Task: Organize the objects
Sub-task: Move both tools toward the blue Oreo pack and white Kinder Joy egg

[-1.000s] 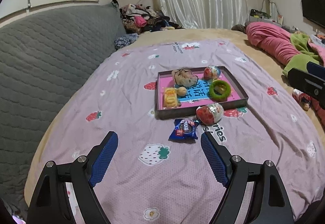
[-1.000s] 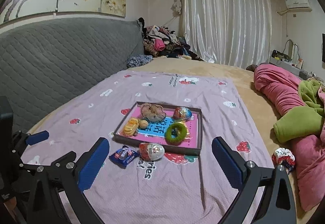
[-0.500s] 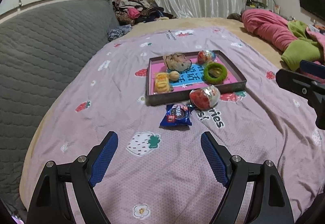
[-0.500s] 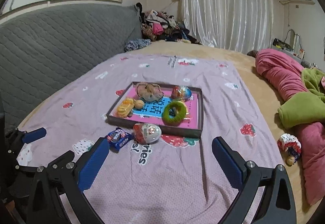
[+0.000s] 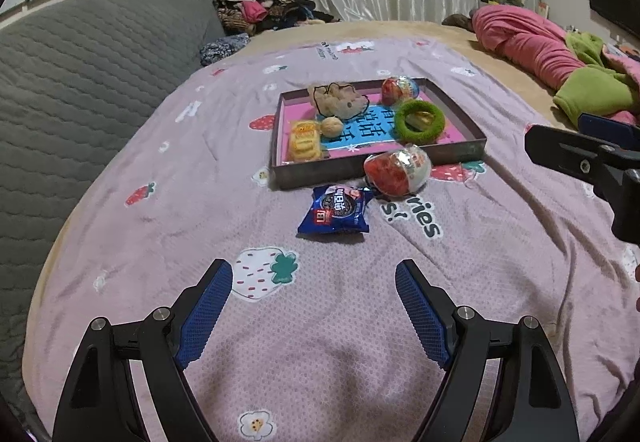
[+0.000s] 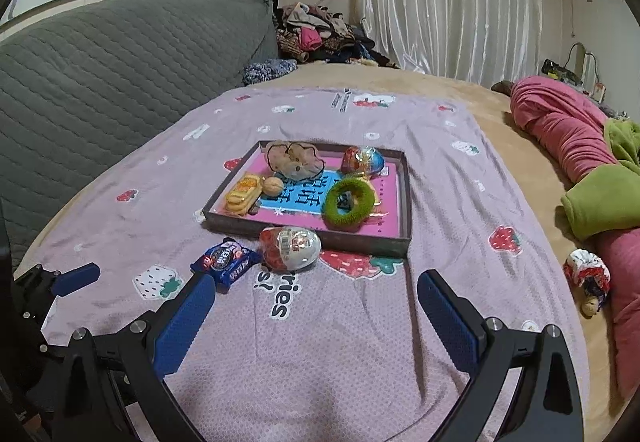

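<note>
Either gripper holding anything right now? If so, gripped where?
Nothing held. Left gripper and right gripper are both open over the blanket, short of the blue snack packet.

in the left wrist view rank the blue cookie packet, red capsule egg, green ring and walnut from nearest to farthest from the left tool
1. blue cookie packet, on the blanket straight ahead of the left tool
2. red capsule egg, against the tray's front wall
3. green ring and walnut, both inside the tray, too close to call

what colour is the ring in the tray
Green, fuzzy ring; clearest in the right wrist view.
</note>
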A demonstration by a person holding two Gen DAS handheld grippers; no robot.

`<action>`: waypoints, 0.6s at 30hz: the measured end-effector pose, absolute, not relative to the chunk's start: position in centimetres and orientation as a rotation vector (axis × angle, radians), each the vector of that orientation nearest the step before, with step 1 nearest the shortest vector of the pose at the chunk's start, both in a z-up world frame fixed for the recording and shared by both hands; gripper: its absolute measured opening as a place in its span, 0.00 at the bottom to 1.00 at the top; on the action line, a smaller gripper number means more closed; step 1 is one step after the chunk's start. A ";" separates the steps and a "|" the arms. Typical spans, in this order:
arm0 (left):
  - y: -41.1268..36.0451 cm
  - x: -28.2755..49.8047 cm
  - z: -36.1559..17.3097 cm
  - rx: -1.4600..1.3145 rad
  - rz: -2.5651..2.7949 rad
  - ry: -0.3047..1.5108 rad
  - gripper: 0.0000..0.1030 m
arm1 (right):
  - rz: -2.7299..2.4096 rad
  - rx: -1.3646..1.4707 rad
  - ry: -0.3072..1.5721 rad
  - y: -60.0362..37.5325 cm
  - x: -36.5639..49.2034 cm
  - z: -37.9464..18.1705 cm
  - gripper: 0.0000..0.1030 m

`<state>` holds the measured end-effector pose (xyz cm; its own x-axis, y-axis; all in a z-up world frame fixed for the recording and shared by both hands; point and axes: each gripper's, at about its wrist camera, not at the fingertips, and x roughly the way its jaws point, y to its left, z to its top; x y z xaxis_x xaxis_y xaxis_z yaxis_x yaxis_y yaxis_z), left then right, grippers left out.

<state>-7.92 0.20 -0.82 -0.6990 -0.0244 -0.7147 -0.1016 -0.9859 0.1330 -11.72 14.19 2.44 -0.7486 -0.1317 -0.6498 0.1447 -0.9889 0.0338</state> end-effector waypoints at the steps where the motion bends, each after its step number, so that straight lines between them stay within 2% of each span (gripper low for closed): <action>1: 0.2 -8.2 -1.2 -1.215 2.838 0.245 0.82 | -2.801 1.055 0.032 14.1 -11.9 2.1 0.99; 18: 0.6 -11.5 -3.9 -1.267 2.783 0.231 0.82 | -2.776 1.135 -0.002 13.6 -14.7 -0.3 0.99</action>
<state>-11.48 0.58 -3.90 -0.6561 0.0062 -0.7547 -0.1304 -0.9859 0.1053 -14.69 13.64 -0.26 -0.7050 -0.1316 -0.6969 0.1307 -0.9899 0.0548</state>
